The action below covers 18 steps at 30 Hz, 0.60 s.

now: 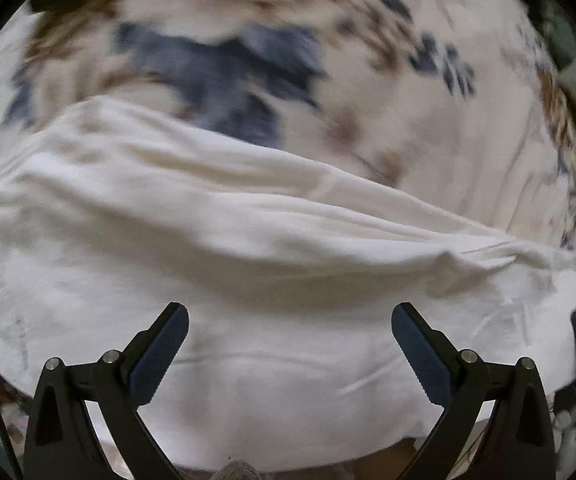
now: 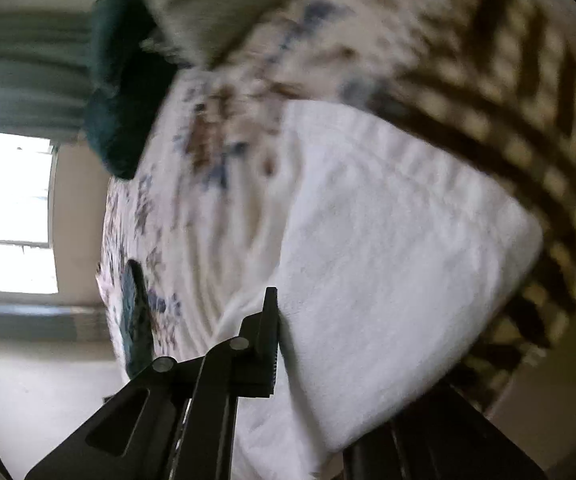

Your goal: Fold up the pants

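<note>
1. Left gripper [image 1: 290,322]: nearest the left wrist camera. Both black fingers with dark blue pads [image 1: 159,354] stand wide apart, with nothing between them. The gripper hangs over the white cloth; contact with it cannot be confirmed.

2. White pants [image 1: 271,264]: spread across the lower half of the left wrist view, lying on the floral bedspread [image 1: 428,120]. A long soft fold ridge runs from upper left to lower right across the fabric. The near hem lies at the bottom of the view, between the finger bases.

3. Floral bedspread: pale ground with blue and brown print. It carries the pants and fills the upper part of the left wrist view. That area is motion-blurred.

4. Right gripper [image 2: 277,344]: one finger [image 2: 267,340] shows, its serrated pad pressed against the edge of the white pants [image 2: 388,264]. The cloth covers the opposite finger, so the gripper appears clamped on the pants. The fabric rises as a thick bundle from the grip.

5. Brown checked cloth [image 2: 508,92]: along the upper right, just beside the pants, blurred.

6. Dark green item [image 2: 123,92]: at the far edge of the bedspread [image 2: 207,208], identity unclear.

7. Window [image 2: 7,208]: bright, at the left of the right wrist view.

8. Containers: none identifiable in either view.
</note>
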Each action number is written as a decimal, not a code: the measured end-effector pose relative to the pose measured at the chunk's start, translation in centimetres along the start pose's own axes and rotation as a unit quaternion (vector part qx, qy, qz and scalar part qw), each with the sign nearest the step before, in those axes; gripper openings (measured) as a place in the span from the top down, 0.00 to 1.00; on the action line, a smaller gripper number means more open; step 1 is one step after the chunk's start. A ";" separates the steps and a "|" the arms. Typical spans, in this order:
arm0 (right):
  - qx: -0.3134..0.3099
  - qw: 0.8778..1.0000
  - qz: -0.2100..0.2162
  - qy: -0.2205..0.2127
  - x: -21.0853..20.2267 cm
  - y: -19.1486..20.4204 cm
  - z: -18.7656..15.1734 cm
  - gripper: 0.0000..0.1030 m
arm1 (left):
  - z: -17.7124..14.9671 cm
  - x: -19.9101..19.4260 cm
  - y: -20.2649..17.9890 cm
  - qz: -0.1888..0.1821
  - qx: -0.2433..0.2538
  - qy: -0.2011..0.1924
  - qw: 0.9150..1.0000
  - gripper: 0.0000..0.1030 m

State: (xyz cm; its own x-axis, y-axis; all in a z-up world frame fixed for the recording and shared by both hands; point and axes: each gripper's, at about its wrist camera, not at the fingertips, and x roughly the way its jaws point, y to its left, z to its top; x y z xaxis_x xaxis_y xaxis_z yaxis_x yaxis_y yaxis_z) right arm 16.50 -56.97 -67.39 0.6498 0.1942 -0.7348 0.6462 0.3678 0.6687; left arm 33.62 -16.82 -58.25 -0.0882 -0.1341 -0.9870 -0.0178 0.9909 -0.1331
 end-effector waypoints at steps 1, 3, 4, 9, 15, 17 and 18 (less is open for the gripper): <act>-0.026 1.000 -0.003 -0.005 -0.8 2.1 -0.7 0.92 | -0.2 -0.8 1.3 -0.002 -0.010 -0.007 1.000 0.00; -0.077 0.997 -0.007 -0.007 -1.0 6.7 -1.2 0.92 | -0.9 -2.4 4.0 -0.002 -0.032 -0.020 0.999 0.00; -0.103 0.995 -0.008 -0.007 -1.2 8.6 -2.0 0.92 | -1.3 -3.0 5.3 -0.003 -0.041 -0.024 0.999 0.00; -0.236 0.972 0.005 0.019 0.6 19.5 -9.8 0.92 | -3.4 -6.5 14.6 -0.004 -0.107 -0.051 0.993 0.00; -0.430 0.898 -0.016 0.088 9.8 28.2 -26.8 0.92 | -10.0 -9.3 23.2 0.020 -0.196 -0.072 0.978 0.00; -0.489 0.863 -0.033 0.120 13.6 28.7 -33.1 0.92 | -11.9 -9.2 26.2 0.037 -0.218 -0.077 0.972 0.00; -0.524 0.839 -0.051 0.137 15.7 28.7 -37.0 0.92 | -12.7 -8.9 27.9 0.047 -0.230 -0.076 0.969 0.00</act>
State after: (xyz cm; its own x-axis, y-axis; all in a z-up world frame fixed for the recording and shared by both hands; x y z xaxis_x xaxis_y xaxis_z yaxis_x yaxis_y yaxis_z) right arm 30.49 -9.68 -63.95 0.4042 0.2624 -0.8762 -0.1073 0.9649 0.2395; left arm 21.27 11.97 -52.02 0.0364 -0.0067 -0.9993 -0.4623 0.8865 -0.0228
